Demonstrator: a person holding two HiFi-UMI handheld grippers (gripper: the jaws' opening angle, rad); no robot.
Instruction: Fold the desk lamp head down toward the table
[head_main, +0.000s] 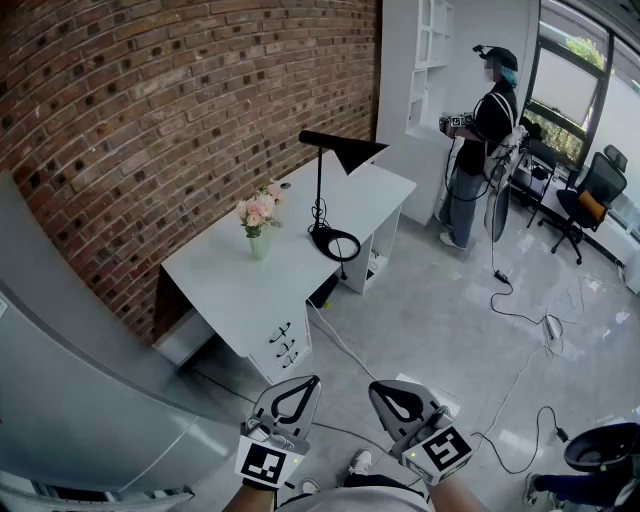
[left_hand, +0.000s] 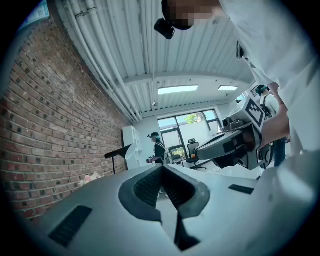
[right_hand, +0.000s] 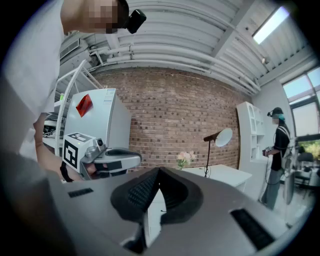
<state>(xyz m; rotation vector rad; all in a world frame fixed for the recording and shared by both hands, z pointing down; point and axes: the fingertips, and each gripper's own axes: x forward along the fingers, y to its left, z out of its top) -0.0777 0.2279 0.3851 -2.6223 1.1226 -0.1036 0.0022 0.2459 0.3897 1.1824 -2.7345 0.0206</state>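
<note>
Far off, the desk lamp (head_main: 319, 190) looks light, stiffly hinged; grip its shade (head_main: 350, 152). Left gripper (head_main: 305, 388) and right gripper (head_main: 383, 392) are closed, empty.

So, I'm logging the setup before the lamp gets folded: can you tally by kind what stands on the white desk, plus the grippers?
Desk lamp: 1
Vase of flowers: 1
Grippers: 2, left gripper and right gripper, both shut and empty
Total: 4
Not counted: a small dark spot on the desk by the wall, too small to tell.
</note>
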